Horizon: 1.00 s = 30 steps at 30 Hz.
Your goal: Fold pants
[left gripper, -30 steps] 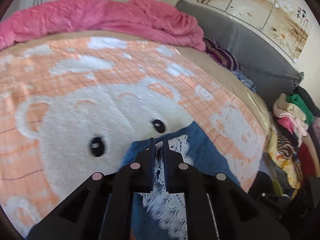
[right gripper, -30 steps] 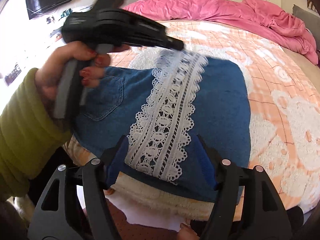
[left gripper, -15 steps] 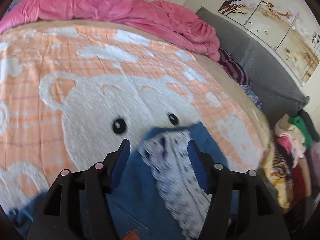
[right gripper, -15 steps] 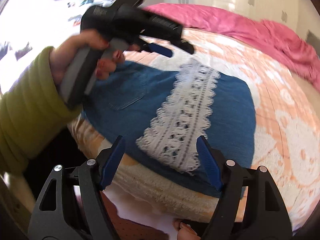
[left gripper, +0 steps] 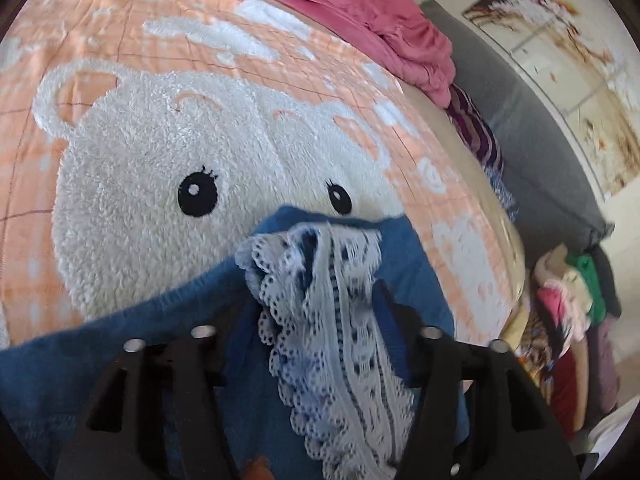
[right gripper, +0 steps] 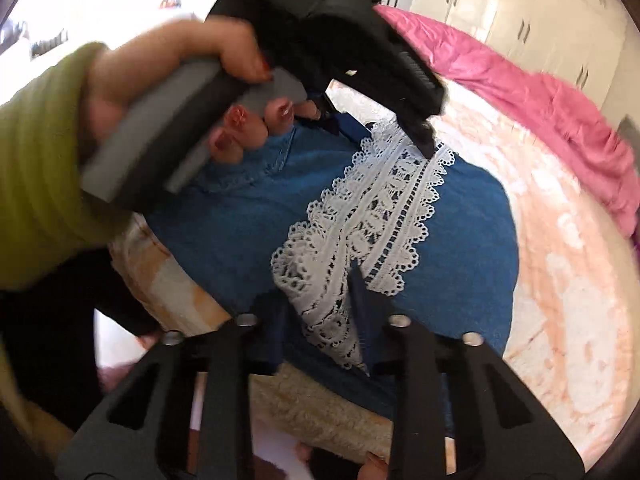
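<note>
Blue denim pants with a white lace strip lie folded on the orange teddy-bear blanket near the bed's front edge. My left gripper is open, its jaws on either side of the far end of the lace strip, just above the cloth. In the right wrist view the left gripper hovers over the far end of the lace. My right gripper is open, jaws straddling the near end of the lace.
A pink quilt is bunched at the head of the bed, also in the right wrist view. A grey headboard and a pile of clothes are to the right. The bed's front edge is below my right gripper.
My left gripper let go of the lace end and opened, now lower over it. My right gripper's jaws have narrowed and moved in over the near lace end.
</note>
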{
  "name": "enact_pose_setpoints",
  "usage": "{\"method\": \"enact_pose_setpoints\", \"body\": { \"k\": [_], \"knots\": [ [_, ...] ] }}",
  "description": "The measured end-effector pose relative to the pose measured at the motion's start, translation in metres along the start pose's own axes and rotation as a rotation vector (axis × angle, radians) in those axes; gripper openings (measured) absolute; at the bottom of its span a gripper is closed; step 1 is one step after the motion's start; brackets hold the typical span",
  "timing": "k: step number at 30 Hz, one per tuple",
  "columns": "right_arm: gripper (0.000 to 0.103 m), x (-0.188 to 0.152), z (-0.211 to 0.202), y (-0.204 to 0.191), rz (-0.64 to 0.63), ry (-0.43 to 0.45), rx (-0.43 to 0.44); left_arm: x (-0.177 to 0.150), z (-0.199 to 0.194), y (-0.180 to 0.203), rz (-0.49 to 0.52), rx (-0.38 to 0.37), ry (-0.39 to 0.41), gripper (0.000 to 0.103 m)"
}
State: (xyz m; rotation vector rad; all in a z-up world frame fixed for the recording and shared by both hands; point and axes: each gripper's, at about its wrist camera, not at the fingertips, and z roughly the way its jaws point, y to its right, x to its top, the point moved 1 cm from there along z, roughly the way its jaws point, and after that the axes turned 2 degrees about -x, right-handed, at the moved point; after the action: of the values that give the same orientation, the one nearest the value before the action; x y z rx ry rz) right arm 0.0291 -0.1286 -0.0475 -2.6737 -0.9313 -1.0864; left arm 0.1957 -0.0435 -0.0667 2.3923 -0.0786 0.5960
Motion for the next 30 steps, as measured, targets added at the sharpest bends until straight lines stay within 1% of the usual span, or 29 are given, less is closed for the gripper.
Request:
{"method": "enact_pose_setpoints", "body": {
  "k": [1, 2, 4, 6, 9, 11, 13, 15, 17, 18, 19, 20, 21, 22, 23, 25, 27, 28, 30],
  "knots": [
    [0.013, 0.002, -0.006, 0.007, 0.047, 0.009, 0.037, 0.002, 0.001, -0.004, -0.023, -0.016, -0.001, 0.021],
    [0.013, 0.005, -0.011, 0.011, 0.073, 0.023, 0.067, 0.003, 0.000, -0.008, -0.054, -0.044, 0.005, 0.021],
    [0.013, 0.009, -0.021, 0.011, 0.076, 0.050, 0.107, 0.002, -0.003, -0.008, -0.047, -0.052, 0.023, 0.019],
    [0.013, 0.008, -0.016, 0.007, 0.057, 0.030, 0.108, -0.001, -0.006, -0.009, -0.037, -0.040, 0.034, 0.019],
    [0.015, -0.001, 0.003, -0.003, 0.027, -0.034, 0.118, -0.008, -0.010, -0.013, -0.019, -0.015, 0.039, 0.019],
    [0.027, -0.006, 0.005, -0.009, 0.015, -0.034, 0.124, -0.012, -0.010, -0.016, -0.003, 0.002, 0.041, 0.022],
    [0.039, -0.004, 0.001, -0.010, 0.019, -0.040, 0.158, -0.012, -0.010, -0.015, 0.015, 0.011, 0.048, 0.024],
    [0.040, -0.003, -0.007, -0.006, 0.050, -0.035, 0.187, -0.011, -0.012, -0.013, 0.025, 0.020, 0.053, 0.025],
    [0.040, 0.001, -0.023, 0.011, 0.131, -0.002, 0.227, -0.011, -0.016, -0.010, 0.048, 0.046, 0.067, 0.030],
    [0.040, 0.002, -0.029, 0.018, 0.158, 0.017, 0.230, -0.012, -0.019, -0.008, 0.059, 0.060, 0.074, 0.036],
    [0.040, 0.003, -0.036, 0.030, 0.192, 0.042, 0.215, -0.012, -0.024, -0.004, 0.080, 0.080, 0.090, 0.044],
    [0.040, 0.002, -0.040, 0.040, 0.215, 0.054, 0.183, -0.012, -0.031, 0.001, 0.108, 0.114, 0.117, 0.049],
    [0.040, 0.002, -0.042, 0.048, 0.237, 0.056, 0.147, -0.012, -0.034, 0.004, 0.123, 0.133, 0.131, 0.052],
    [0.040, 0.000, -0.039, 0.058, 0.271, 0.040, 0.103, -0.013, -0.041, 0.010, 0.145, 0.157, 0.154, 0.052],
    [0.040, -0.003, -0.035, 0.066, 0.300, 0.016, 0.075, -0.014, -0.045, 0.014, 0.156, 0.162, 0.164, 0.052],
    [0.040, -0.014, -0.022, 0.077, 0.360, -0.049, 0.046, -0.021, -0.050, 0.025, 0.178, 0.148, 0.170, 0.053],
    [0.041, -0.020, -0.006, 0.078, 0.384, -0.114, 0.037, -0.032, -0.047, 0.037, 0.204, 0.120, 0.144, 0.053],
    [0.041, -0.023, 0.000, 0.073, 0.384, -0.133, 0.036, -0.036, -0.044, 0.041, 0.211, 0.114, 0.134, 0.053],
    [0.044, -0.022, 0.004, 0.071, 0.391, -0.120, 0.039, -0.047, -0.033, 0.049, 0.236, 0.117, 0.102, 0.053]
  ]
}}
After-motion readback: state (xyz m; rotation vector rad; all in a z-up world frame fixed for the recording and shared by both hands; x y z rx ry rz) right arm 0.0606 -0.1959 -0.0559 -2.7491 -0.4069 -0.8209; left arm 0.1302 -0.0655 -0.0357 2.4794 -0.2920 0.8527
